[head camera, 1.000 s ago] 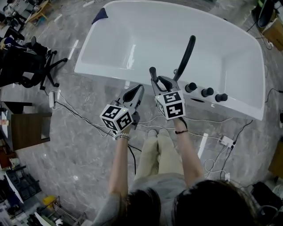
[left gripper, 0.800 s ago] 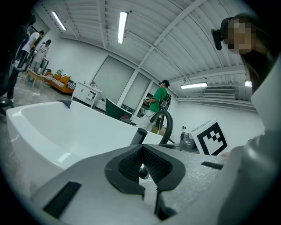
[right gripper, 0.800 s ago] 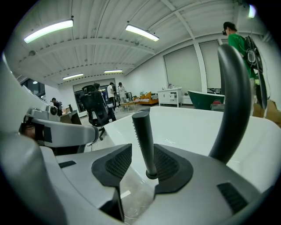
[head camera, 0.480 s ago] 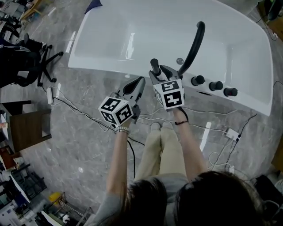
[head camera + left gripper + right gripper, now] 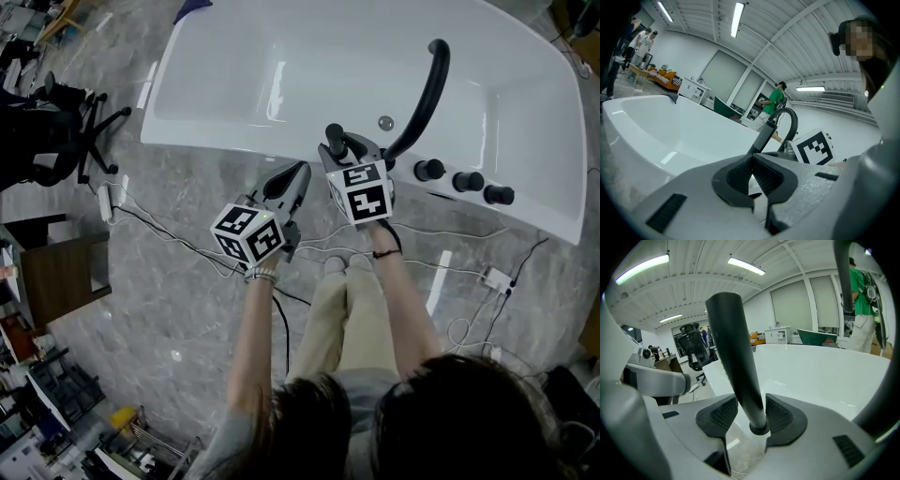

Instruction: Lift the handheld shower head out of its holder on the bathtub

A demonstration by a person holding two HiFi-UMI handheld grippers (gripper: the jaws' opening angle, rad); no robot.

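Left gripper (image 5: 296, 174): its jaws are together with nothing between them. It hangs just outside the near rim of the bathtub (image 5: 216, 141), beside the other gripper. It looks parked as a spare, clear of the fittings.

Handheld shower head (image 5: 736, 348): a slim black wand stands nearly upright on the tub's near ledge. Its foot is seated in the holder (image 5: 759, 428), a dark ring collar, so it has not been lifted yet.

Right gripper (image 5: 349, 152): its jaws are spread wide and straddle the wand low down, just above the collar. A gap shows at one pad and the other lies very close, with no squeeze visible. Holding low near the socket probably allows a straight pull along the wand's own line.

Approach: the right gripper slants downward from the person's side, so its pads bracket the wand from both sides rather than from above.

Spout (image 5: 427, 94): the curved black pipe rises just to the right of the wand. A lift that tilts that way could knock it.

Knobs (image 5: 464, 181): three black dials sit in a row further right on the ledge, well apart from both grippers.

Step in hand: judged to be closing on the wand before raising it.
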